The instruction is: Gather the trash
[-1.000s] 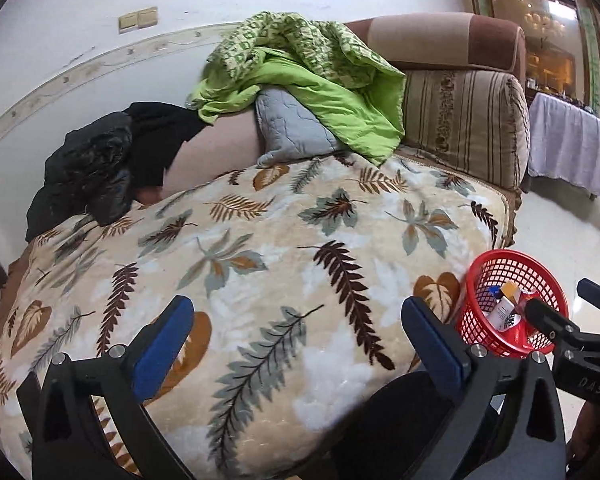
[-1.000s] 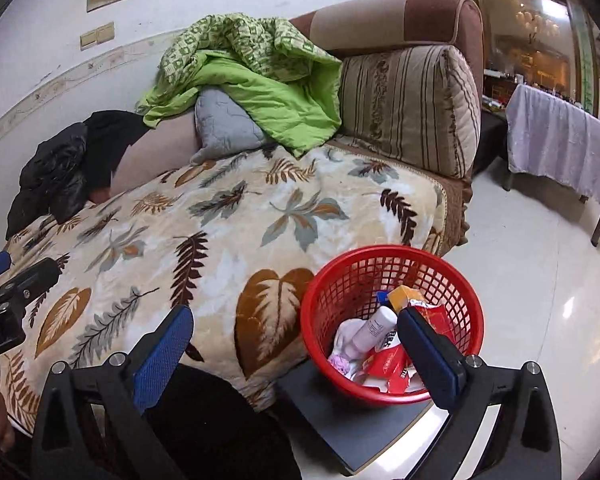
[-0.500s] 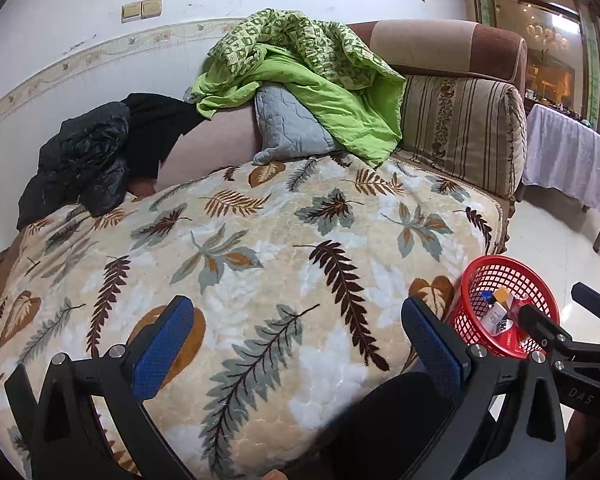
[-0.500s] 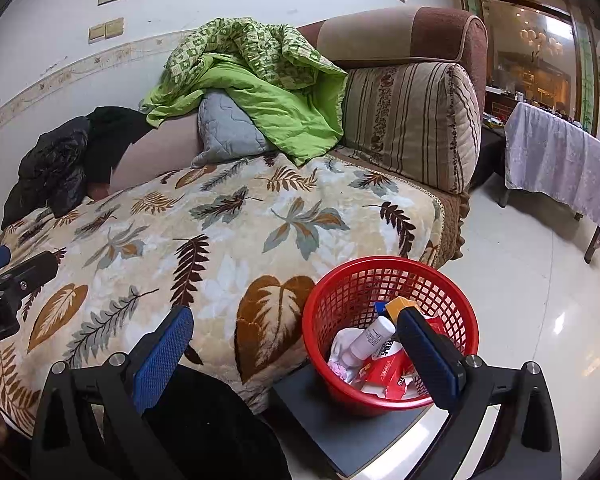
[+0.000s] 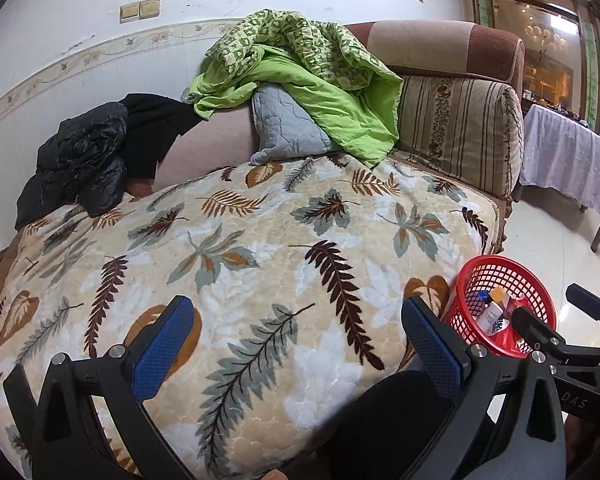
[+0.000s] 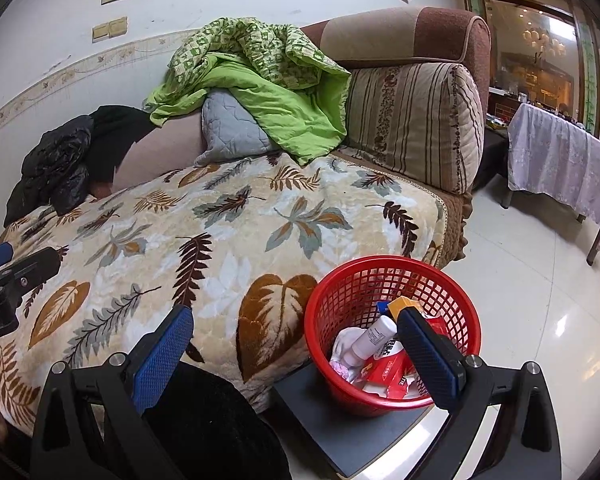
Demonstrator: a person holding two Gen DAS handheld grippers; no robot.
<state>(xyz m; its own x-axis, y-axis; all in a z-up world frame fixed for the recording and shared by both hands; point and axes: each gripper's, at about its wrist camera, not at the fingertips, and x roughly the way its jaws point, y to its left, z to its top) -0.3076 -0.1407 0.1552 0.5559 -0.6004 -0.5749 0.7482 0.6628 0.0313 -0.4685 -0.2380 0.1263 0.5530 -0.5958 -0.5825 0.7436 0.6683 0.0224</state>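
**Trash basket beside the sofa**

The sofa (image 6: 219, 240), under a leaf-print blanket, fills both views. At its front corner stands the red basket (image 6: 352, 280) holding trash (image 6: 380, 360). Left gripper (image 5: 300, 344) and right gripper (image 6: 295, 348) hover nearby, fingers wide, empty.

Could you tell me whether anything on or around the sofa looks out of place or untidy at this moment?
The green quilt is bunched over the sofa back and a grey pillow, and a black jacket lies crumpled at the far end. The red basket stands upright; nothing spilled.
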